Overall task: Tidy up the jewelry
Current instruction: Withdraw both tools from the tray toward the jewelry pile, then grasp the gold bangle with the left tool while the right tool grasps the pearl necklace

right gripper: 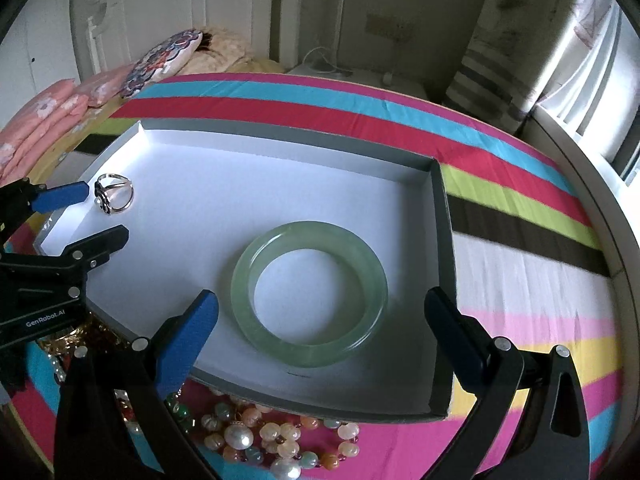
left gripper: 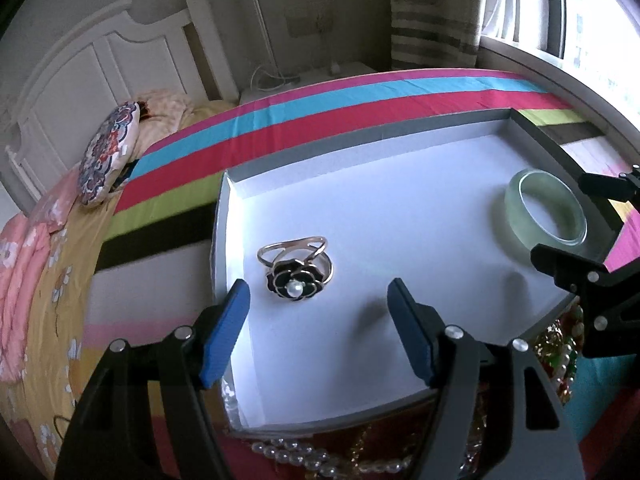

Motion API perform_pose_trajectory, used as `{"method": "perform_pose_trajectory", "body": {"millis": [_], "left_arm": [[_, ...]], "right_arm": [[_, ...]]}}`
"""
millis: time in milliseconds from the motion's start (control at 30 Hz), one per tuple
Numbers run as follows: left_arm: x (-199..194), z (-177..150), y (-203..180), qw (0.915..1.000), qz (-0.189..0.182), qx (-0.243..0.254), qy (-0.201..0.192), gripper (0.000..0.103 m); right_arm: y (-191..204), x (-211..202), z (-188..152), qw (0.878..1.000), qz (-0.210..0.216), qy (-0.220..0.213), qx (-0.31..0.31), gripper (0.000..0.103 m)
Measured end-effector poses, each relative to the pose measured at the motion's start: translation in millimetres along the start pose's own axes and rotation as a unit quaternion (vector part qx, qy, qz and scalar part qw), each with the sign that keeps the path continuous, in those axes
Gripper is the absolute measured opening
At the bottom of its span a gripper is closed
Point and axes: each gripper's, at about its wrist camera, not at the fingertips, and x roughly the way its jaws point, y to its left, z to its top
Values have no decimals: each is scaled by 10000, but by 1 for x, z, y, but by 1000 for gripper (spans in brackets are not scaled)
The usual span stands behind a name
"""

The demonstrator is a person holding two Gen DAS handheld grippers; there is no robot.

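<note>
- Jewelry in the grey tray (right gripper: 442,280): I see the green bangle (right gripper: 310,298) lying flat near the right wall and the flower ring (left gripper: 295,270) near the left wall, well apart.
- Left gripper (left gripper: 320,332): I read the jaws spread, empty, just short of the ring.
- Right gripper (right gripper: 320,344): jaws spread, empty, flanking the bangle without contact.
- Bead necklaces (right gripper: 260,440) lie on the striped bedsheet (right gripper: 520,272) beside the tray's near edge.
</note>
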Motion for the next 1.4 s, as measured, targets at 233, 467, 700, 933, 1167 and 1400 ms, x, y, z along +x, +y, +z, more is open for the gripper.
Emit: {"method": "perform_pose_trajectory", "body": {"millis": [233,467,700,933,1167,1400], "left_arm": [[-29,-33,-10,9999,36,-86,-72,71],[-48,-51,-13,9998,-36,-106,-141,81],[-101,-80,4,9929,-194,-419,-1097,98],[-164,-126,6,9776,-639,75,-2003,99],[-164,-153,-32,9725,-1073,936,-1843,64],[-141,-153,-40,9737,-1206,1140,-1563,32]], "right_arm": [[6,-22,-26,9999,75,-15,-110,99],[11,-35,-42,9997,145,-13,-201,99],[6,-61,-52,9985,335,-418,-124,99],[-7,-135,-72,9781,735,-1946,-62,99],[-13,-143,-86,9769,674,-2020,182,99],[-13,-143,-94,9759,806,-2019,194,99]]}}
